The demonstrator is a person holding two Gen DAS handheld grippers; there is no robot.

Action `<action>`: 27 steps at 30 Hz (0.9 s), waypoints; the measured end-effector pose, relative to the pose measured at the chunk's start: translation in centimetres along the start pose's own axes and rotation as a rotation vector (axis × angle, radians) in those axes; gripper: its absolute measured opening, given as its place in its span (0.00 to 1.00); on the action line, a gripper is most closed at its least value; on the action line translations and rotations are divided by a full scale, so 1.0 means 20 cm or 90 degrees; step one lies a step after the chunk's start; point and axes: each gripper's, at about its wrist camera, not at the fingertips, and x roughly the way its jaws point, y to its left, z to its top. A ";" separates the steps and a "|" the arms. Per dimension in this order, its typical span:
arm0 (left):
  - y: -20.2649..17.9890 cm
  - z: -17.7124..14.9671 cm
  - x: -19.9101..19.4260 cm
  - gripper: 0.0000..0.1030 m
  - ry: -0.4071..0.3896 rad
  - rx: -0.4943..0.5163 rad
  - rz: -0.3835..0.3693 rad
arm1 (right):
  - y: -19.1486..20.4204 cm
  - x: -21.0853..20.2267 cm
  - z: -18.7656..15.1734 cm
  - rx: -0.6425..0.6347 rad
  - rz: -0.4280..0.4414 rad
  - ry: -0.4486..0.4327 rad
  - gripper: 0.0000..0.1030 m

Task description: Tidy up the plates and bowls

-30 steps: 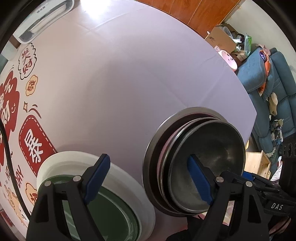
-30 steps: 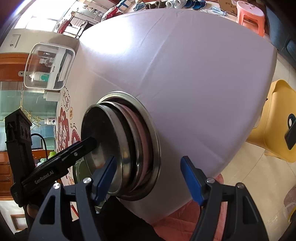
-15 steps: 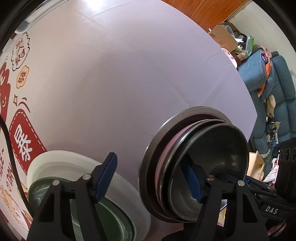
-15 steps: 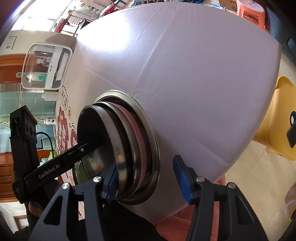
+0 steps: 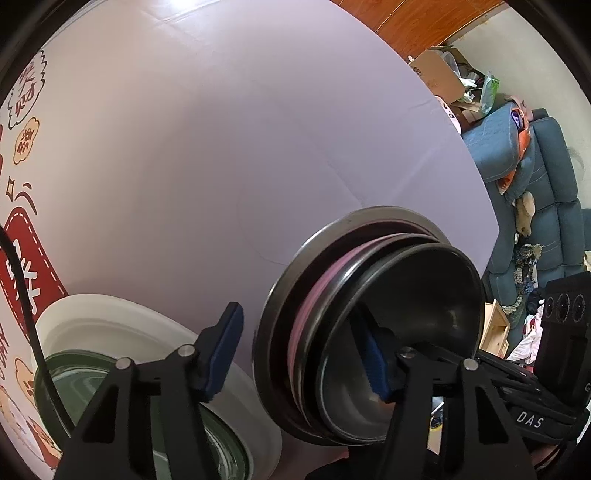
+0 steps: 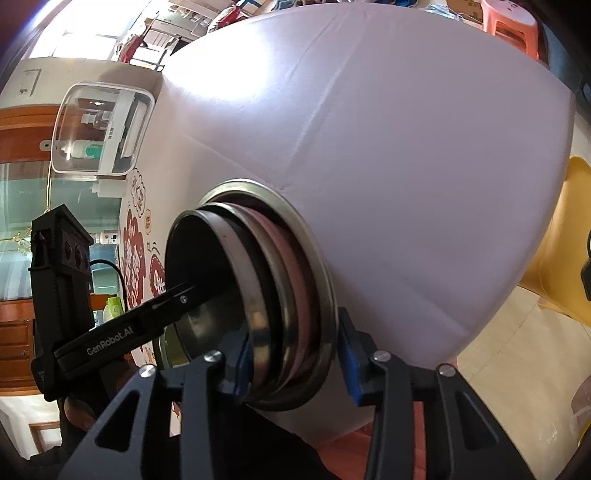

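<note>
A stack of steel bowls and plates (image 5: 369, 280) with a pink one among them (image 5: 306, 314) sits near the edge of the lavender tablecloth (image 5: 221, 147). My left gripper (image 5: 295, 321) straddles the stack's left rim. One pad is inside the top bowl, the other just outside the stack with a small gap, and the jaws are closing. My right gripper (image 6: 291, 347) straddles the stack (image 6: 288, 288) on its right side. Its jaws are closing too, the pads close against the top bowl's wall and the bottom plate's rim. A white plate (image 5: 110, 321) holds a green bowl (image 5: 92, 373) to the left.
A clear plastic box (image 6: 99, 129) stands at the table's far corner. A black cable (image 5: 22, 295) crosses the red printed cloth. Off the table are a yellow chair (image 6: 565, 258), a pink stool (image 6: 517, 22), a blue sofa (image 5: 535, 166) and a cardboard box (image 5: 436, 74).
Both pairs of jaws have narrowed around the stack's rims. The left gripper has sunk a little, its inner finger now deeper in the top bowl. The stack has not moved.
</note>
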 end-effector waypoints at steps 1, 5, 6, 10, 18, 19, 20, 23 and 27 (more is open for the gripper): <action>0.00 0.00 0.00 0.55 -0.001 -0.001 -0.001 | 0.00 0.00 0.00 0.000 0.001 0.000 0.38; 0.00 -0.01 0.00 0.46 -0.003 -0.005 -0.017 | 0.01 0.00 0.00 -0.001 0.000 -0.001 0.38; -0.01 -0.01 0.01 0.46 -0.004 -0.005 -0.016 | 0.02 0.01 0.00 -0.003 -0.002 -0.001 0.38; 0.01 -0.03 -0.01 0.46 -0.007 -0.008 -0.013 | 0.01 0.00 0.00 -0.010 -0.003 -0.002 0.38; -0.01 -0.05 -0.05 0.45 -0.019 -0.001 0.004 | 0.01 -0.01 0.00 -0.019 -0.014 0.000 0.34; -0.01 -0.06 -0.06 0.45 -0.020 -0.001 0.005 | 0.01 -0.02 0.00 -0.022 -0.015 -0.001 0.34; -0.02 -0.06 -0.06 0.45 -0.023 -0.003 0.006 | 0.01 -0.02 0.00 -0.025 -0.015 -0.002 0.34; -0.03 -0.07 -0.09 0.45 -0.032 -0.005 0.004 | 0.01 -0.05 0.00 -0.034 -0.011 -0.008 0.34; 0.00 -0.08 -0.13 0.45 -0.041 -0.010 0.002 | 0.03 -0.07 0.01 -0.050 -0.007 -0.018 0.34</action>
